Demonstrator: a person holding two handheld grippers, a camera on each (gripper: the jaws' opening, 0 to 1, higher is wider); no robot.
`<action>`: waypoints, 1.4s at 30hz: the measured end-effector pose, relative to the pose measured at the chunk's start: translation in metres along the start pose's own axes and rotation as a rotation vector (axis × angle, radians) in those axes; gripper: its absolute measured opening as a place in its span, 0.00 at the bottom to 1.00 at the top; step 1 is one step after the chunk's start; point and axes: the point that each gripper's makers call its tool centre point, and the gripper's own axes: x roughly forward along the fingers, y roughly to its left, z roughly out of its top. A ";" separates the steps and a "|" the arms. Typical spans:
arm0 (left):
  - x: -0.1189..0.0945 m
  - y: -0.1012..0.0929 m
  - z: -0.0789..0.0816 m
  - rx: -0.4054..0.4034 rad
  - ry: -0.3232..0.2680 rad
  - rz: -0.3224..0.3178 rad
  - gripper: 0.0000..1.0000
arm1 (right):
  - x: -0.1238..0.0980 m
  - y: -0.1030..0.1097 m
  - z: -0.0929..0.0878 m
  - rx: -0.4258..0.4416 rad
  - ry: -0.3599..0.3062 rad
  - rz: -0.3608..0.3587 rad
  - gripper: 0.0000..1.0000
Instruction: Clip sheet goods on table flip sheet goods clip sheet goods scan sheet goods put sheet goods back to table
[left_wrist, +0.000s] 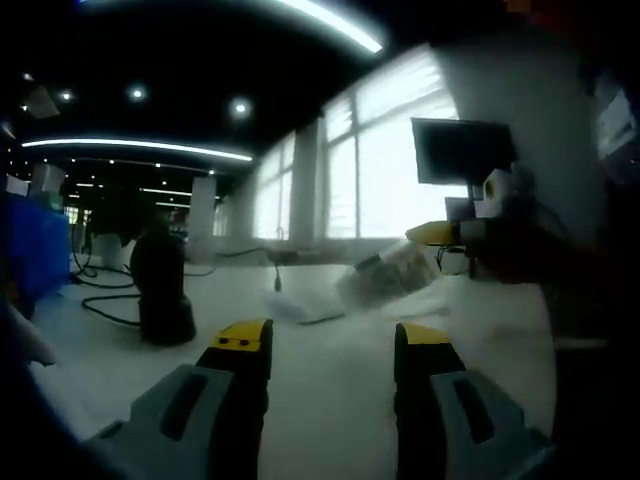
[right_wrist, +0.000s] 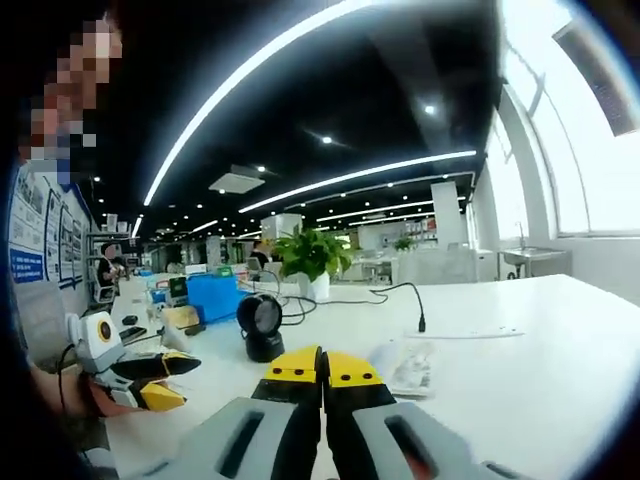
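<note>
1. My left tool (left_wrist: 330, 340) hangs over the white table (left_wrist: 330, 400) with its jaws spread apart and nothing between them; in the right gripper view I see it at the left, yellow tips parted.
2. My right tool (right_wrist: 322, 368) has its yellow tips pressed together, and I can make out nothing caught between them, so I read it as clenched and empty.
3. Going left to right in the left gripper view: a black scanner (left_wrist: 162, 290) stands on the table with cables behind it, then the sheet goods (left_wrist: 385, 275) lie further on toward the windows, then a dark monitor (left_wrist: 462, 150) sits beyond.
4. In the right gripper view the scanner (right_wrist: 261, 325) is left of centre, with a potted plant (right_wrist: 310, 255) behind, and the sheet goods (right_wrist: 410, 365) lie flat on the table just right of my closed tips.
5. The goods look like a thin, flat packet, possibly in clear wrap. I judge them light, floppy and somewhat slippery.
6. I would take them at a near edge, pinching the rim rather than the middle, since a flat sheet gives little to bite from above.
</note>
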 end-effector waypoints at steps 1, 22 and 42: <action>0.000 0.000 0.000 0.001 0.001 0.000 0.41 | 0.000 -0.003 0.003 -0.005 -0.005 -0.007 0.00; 0.000 0.000 0.000 0.005 0.000 -0.002 0.41 | 0.000 -0.040 0.051 -0.049 -0.096 -0.109 0.00; 0.000 -0.002 0.001 0.007 -0.002 -0.008 0.41 | -0.018 -0.033 0.071 0.039 -0.162 -0.118 0.00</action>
